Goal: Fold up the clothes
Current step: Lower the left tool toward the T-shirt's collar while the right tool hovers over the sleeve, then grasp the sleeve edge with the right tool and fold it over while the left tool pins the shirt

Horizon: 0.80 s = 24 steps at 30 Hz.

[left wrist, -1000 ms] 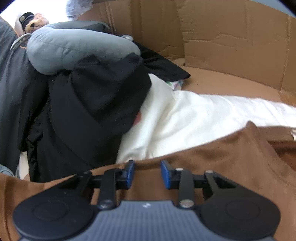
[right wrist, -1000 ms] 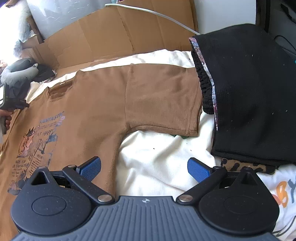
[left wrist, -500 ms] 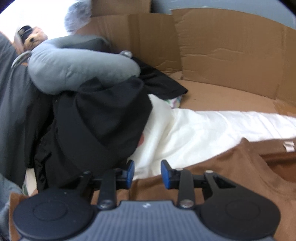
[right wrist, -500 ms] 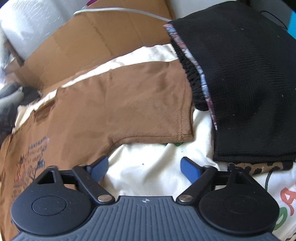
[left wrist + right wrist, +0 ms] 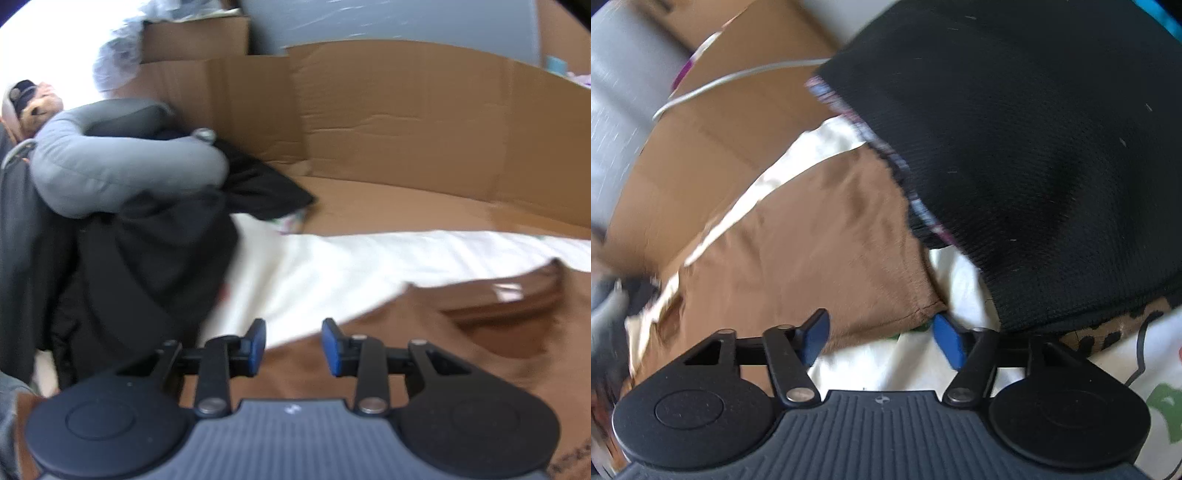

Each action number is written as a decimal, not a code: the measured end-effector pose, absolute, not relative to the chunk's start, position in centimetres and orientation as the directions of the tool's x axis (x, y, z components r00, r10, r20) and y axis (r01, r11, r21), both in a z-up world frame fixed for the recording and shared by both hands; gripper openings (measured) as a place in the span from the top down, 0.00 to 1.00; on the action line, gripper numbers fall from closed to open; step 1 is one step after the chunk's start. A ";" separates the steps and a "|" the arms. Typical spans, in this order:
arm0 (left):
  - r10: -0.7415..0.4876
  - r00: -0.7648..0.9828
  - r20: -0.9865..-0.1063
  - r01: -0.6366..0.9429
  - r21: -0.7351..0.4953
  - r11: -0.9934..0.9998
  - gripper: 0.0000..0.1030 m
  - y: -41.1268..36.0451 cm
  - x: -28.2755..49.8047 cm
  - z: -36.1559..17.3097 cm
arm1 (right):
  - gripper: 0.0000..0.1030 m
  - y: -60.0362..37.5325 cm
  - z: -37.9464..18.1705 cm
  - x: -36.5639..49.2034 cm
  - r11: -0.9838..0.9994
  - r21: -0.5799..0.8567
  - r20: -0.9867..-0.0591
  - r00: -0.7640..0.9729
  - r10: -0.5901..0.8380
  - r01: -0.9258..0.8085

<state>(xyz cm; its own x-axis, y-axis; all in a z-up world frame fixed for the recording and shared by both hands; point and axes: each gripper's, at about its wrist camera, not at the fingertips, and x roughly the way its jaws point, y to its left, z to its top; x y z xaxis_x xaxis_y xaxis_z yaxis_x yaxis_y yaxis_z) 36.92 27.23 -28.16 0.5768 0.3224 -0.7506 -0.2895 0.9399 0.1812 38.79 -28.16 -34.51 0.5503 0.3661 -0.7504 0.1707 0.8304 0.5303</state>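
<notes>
Left gripper (image 5: pixel 293 347) jaws apart; right gripper (image 5: pixel 881 338) jaws closing.

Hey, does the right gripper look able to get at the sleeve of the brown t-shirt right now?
Probably yes. The right gripper sits right at the hem of the brown t-shirt's sleeve, its jaws having just been closing around the hem's corner without visibly pinching it. The black garment lies beside the sleeve, not over that corner.

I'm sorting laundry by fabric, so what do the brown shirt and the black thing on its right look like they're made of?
Brown shirt: probably soft cotton jersey, matte, with soft wrinkles and a stitched sleeve hem. Black garment: a textured waffle or mesh knit, matte with specks of lint; fibre unclear.
</notes>
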 end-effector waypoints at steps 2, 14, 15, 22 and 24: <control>0.277 0.588 -0.760 -0.236 0.166 0.958 0.64 25.1 36.3 -28.1 | 0.54 -29.0 -34.8 38.5 0.788 0.563 -0.748 0.559 0.357 0.250; 0.067 0.580 -0.812 -0.071 0.031 0.997 0.60 13.4 32.2 -28.7 | 0.59 -30.6 -36.9 37.6 0.568 0.680 -0.716 0.585 0.381 0.463; 0.045 0.574 -0.817 -0.056 0.016 0.998 0.60 12.2 31.9 -28.7 | 0.58 -30.4 -36.9 37.6 0.572 0.679 -0.716 0.587 0.379 0.459; -0.087 0.557 -0.826 0.089 -0.045 0.995 0.60 3.8 30.6 -28.3 | 0.78 -30.1 -36.6 37.6 0.586 0.680 -0.711 0.593 0.379 0.440; -0.114 0.557 -0.822 0.128 -0.050 0.991 0.60 2.0 30.6 -28.5 | 0.84 -30.2 -36.5 37.8 0.594 0.681 -0.709 0.591 0.386 0.428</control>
<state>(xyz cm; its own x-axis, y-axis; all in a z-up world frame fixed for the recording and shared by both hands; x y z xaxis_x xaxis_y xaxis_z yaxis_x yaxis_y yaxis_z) 30.58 1.98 -28.53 0.5574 -0.1135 -0.8224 0.1280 0.9905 -0.0500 37.79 -30.23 -36.46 0.5908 0.3858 -0.7086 0.4283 0.5944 0.6806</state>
